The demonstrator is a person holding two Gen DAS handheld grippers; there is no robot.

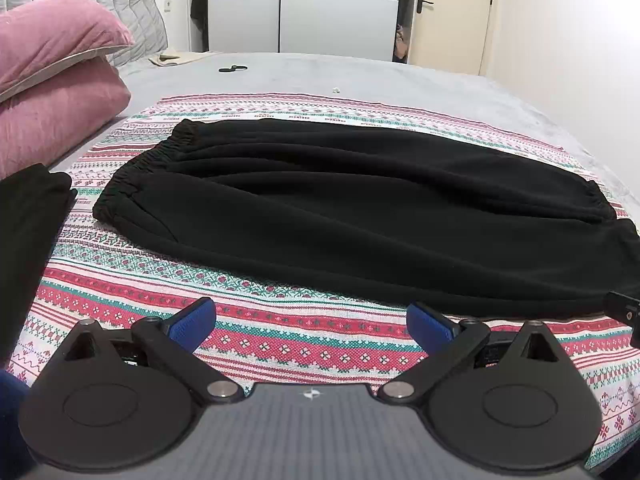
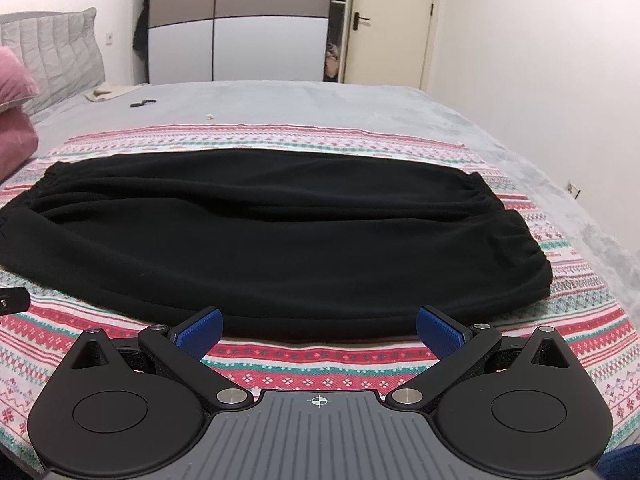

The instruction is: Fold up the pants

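Left wrist view: left tool (image 1: 311, 322) released near black pants (image 1: 360, 216); right tool (image 2: 319, 330) likewise released, at their edge.

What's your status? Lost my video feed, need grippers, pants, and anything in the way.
Left gripper open, empty. Right gripper open, empty. Black pants flat on patterned cloth, legs together, unheld. Dark folded garment at left, clear of them.

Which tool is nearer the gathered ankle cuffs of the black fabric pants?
Right. The right tool sits open before the pants near the cuffs; the left tool is open nearer the waistband.
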